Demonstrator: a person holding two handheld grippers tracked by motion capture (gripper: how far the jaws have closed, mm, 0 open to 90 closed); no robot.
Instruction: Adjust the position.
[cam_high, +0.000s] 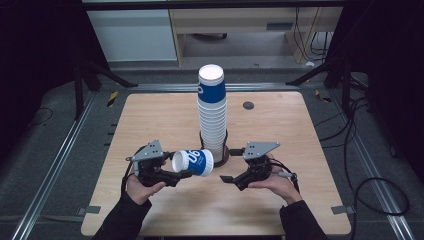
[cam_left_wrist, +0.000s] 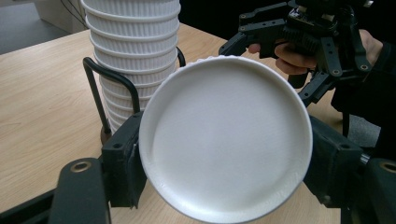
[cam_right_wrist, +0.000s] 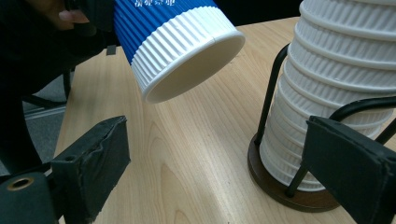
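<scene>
A blue and white ribbed paper cup (cam_high: 195, 162) lies on its side above the table, and my left gripper (cam_high: 176, 168) is shut on its base end. In the left gripper view the cup's white bottom (cam_left_wrist: 226, 140) faces the camera between both jaws. A tall stack of paper cups (cam_high: 212, 110) stands in a black wire holder (cam_right_wrist: 299, 196) at the table's middle. My right gripper (cam_high: 230, 165) hovers open just right of the holder with nothing between its pads. In the right gripper view the held cup's (cam_right_wrist: 177, 42) open mouth points toward that gripper (cam_right_wrist: 219, 172), and the stack (cam_right_wrist: 336, 70) rises at right.
The wooden table (cam_high: 150, 115) has a small round grommet (cam_high: 248, 105) at the back right. Metal rails and cables (cam_high: 365, 150) run along the floor on both sides. A pale cabinet (cam_high: 132, 35) stands behind the table. The right hand's gripper (cam_left_wrist: 317, 42) appears beyond the cup in the left gripper view.
</scene>
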